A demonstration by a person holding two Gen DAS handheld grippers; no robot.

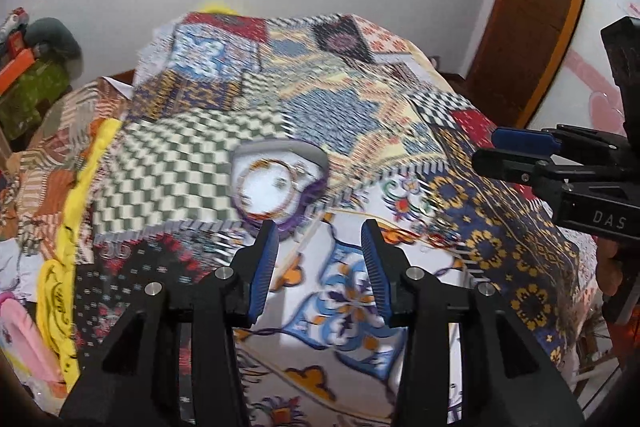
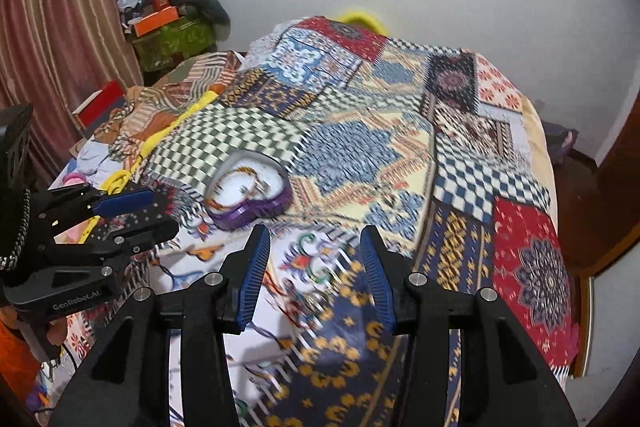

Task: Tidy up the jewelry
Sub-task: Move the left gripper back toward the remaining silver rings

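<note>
A heart-shaped purple jewelry box (image 1: 280, 183) with a white lining lies open on the patchwork bedspread (image 1: 352, 107). Thin bangles (image 1: 266, 183) and small pieces lie inside it, blurred. My left gripper (image 1: 320, 239) is open and empty, just short of the box and a little to its right. In the right wrist view the box (image 2: 250, 191) sits ahead and to the left of my right gripper (image 2: 314, 243), which is open and empty above the bedspread (image 2: 400, 155). Each gripper shows at the edge of the other's view.
A yellow cloth (image 1: 68, 227) and pink items lie along the bed's left side. A cluttered green stand (image 2: 172, 39) and a striped curtain (image 2: 60, 27) stand at the far left. A wooden door (image 1: 536, 7) is at the right.
</note>
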